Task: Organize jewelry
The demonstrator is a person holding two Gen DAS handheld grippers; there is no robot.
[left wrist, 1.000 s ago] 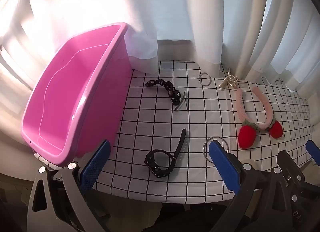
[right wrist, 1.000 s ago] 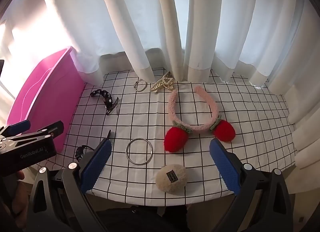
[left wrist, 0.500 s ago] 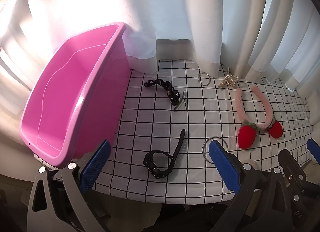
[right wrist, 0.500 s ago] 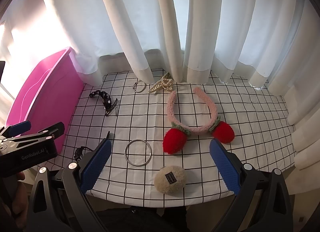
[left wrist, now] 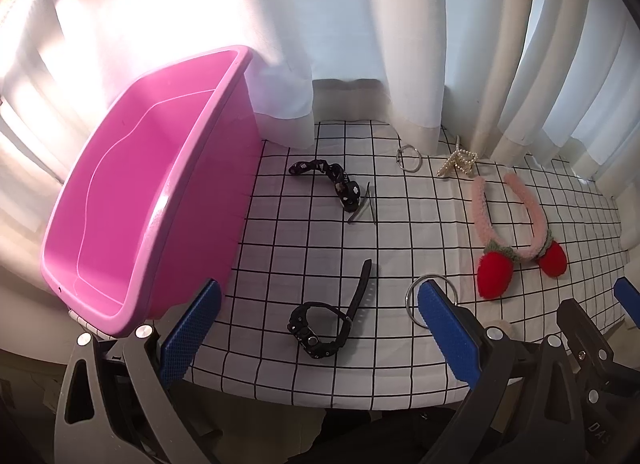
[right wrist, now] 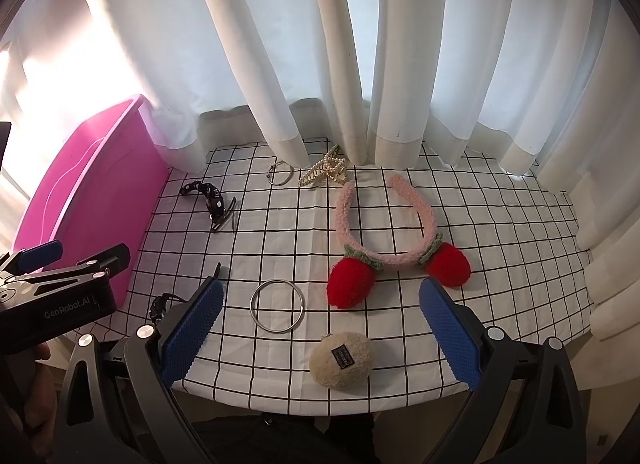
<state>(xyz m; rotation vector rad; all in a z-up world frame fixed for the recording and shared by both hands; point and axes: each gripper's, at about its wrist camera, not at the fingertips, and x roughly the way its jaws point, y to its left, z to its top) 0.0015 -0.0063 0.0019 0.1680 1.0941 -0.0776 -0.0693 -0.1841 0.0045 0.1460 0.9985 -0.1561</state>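
An empty pink bin (left wrist: 132, 200) stands at the left of the checked cloth (left wrist: 420, 232). On the cloth lie a black watch (left wrist: 320, 324), a black hair clip (left wrist: 340, 184), a large silver ring (right wrist: 277, 306), a small silver ring (left wrist: 409, 153), a pearl claw clip (right wrist: 325, 171), a pink strawberry headband (right wrist: 384, 240) and a beige fuzzy puff (right wrist: 342, 360). My left gripper (left wrist: 320, 340) is open and empty, low over the watch near the front edge. My right gripper (right wrist: 320, 328) is open and empty over the large ring and puff.
White curtains (right wrist: 360, 64) hang close behind the table and along its right side. The cloth's front edge (right wrist: 280, 404) drops off just under both grippers. The left gripper's body (right wrist: 56, 296) shows at the left of the right wrist view, beside the bin.
Both grippers have drawn back and up slightly, so the table items sit a little further away in view. Nothing on the cloth has moved. Both stay open.
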